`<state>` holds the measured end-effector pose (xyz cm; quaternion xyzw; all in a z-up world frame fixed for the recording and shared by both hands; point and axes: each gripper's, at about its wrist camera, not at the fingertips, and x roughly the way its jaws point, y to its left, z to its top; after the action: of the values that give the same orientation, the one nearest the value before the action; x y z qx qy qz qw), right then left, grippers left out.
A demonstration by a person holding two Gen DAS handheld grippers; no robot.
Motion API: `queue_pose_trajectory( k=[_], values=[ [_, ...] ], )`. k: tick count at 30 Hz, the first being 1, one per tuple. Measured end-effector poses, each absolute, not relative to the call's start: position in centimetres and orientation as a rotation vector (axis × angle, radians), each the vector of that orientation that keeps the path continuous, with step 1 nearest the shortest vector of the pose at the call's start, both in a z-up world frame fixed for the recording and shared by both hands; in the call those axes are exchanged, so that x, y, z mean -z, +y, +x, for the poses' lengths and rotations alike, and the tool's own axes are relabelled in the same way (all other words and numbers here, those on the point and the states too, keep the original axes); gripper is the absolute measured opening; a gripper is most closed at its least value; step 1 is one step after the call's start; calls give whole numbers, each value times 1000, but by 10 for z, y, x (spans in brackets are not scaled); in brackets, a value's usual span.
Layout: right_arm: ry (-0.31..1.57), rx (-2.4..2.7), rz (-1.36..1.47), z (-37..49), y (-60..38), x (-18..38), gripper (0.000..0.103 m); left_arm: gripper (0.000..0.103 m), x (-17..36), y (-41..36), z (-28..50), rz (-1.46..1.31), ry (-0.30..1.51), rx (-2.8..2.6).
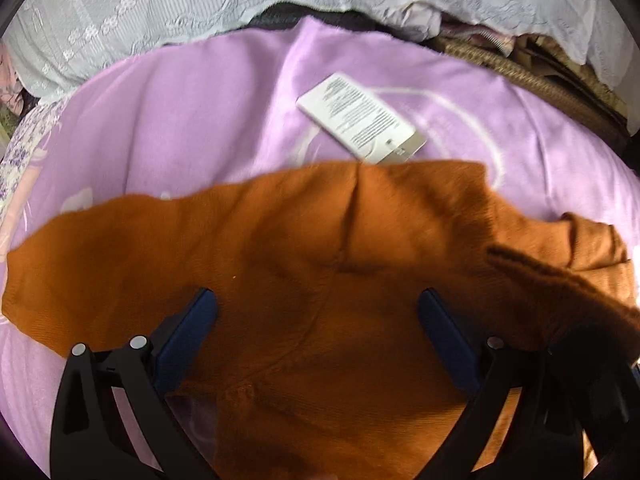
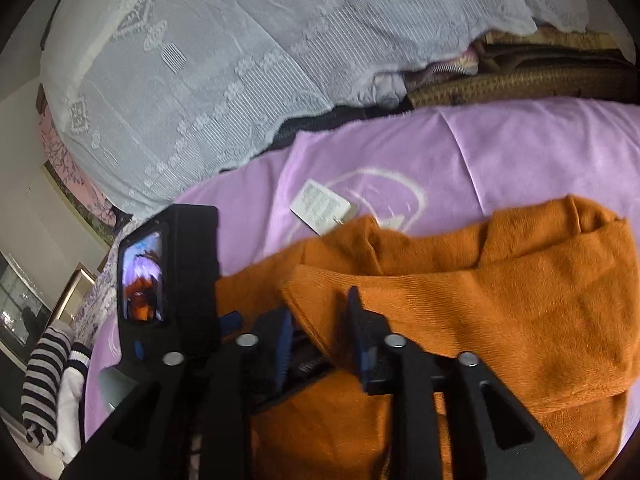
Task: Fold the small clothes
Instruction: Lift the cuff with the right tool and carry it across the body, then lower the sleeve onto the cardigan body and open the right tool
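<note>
An orange knit garment (image 1: 280,264) lies on a lilac blanket (image 1: 192,112). A white paper tag (image 1: 360,120) sticks out from its far edge. My left gripper (image 1: 318,308) is open just above the garment's middle, fingers wide apart, holding nothing. In the right wrist view the same garment (image 2: 500,300) has one side folded over onto itself. My right gripper (image 2: 320,316) is shut on the folded edge of the garment, which runs in between the fingers. The left gripper's body (image 2: 172,280) shows to its left, and the tag (image 2: 320,204) lies beyond.
A white lace-covered pile (image 2: 224,80) rises behind the blanket. Brown woven bedding (image 2: 520,76) lies at the back right. Striped black-and-white clothes (image 2: 44,384) sit at the left edge of the bed, next to a wall (image 2: 24,208).
</note>
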<state>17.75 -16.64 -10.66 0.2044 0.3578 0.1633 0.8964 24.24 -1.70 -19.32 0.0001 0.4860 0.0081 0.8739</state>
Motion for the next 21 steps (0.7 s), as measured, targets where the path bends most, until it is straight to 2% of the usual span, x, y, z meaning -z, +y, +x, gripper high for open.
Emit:
queue_pose_trajectory(
  k=[1,8,13,17,21],
  values=[
    [740,-344,446,177,-171,108,45,99,192,-13,242,-14,1012,-13],
    [673,-488,513,150,-208,77,50,98,168,24,228,-140,948,-77],
    [617,-397,463,135,-257,65,50,98,139,26,208,-227,870,-31],
    [652,-262,584,148,-313,90,50,98,135,-23,194,-117,872,129],
    [803,-195,715,181,-348,151,46,99,181,-79,198,112,971,214]
  ],
)
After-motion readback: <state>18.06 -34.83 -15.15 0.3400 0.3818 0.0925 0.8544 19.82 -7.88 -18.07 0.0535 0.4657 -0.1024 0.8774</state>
